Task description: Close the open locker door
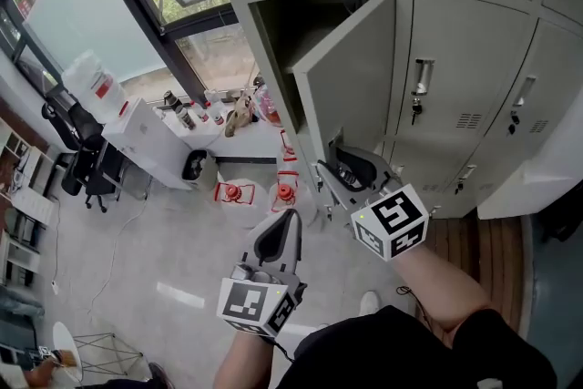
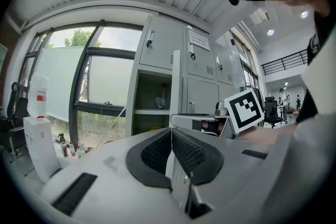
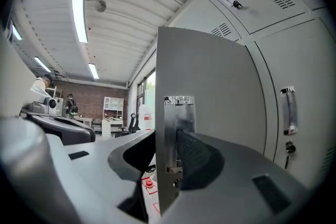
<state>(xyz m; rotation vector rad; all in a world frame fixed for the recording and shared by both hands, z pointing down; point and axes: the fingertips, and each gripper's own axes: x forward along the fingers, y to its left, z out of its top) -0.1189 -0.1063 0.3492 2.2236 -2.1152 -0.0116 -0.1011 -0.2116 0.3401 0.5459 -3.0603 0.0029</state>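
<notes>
The open locker door (image 1: 351,77) is pale grey and swings out from the dark compartment (image 1: 282,32) toward me. My right gripper (image 1: 339,161) is at the door's lower free edge. In the right gripper view the door (image 3: 210,81) stands edge-on between the jaws. The metal latch plate (image 3: 176,123) lies against the right pad, and the left pad meets the door's other face. My left gripper (image 1: 283,219) hangs lower and to the left, away from the door, shut with its ribbed pads (image 2: 157,152) pressed together and nothing between them. The door (image 2: 176,86) shows edge-on behind it.
Closed lockers with handles (image 1: 420,87) flank the open one on the right and above. A white table (image 1: 146,137) with bottles stands left under the window, red items (image 1: 235,192) lie on the floor below it, and office chairs (image 1: 77,159) stand at the far left.
</notes>
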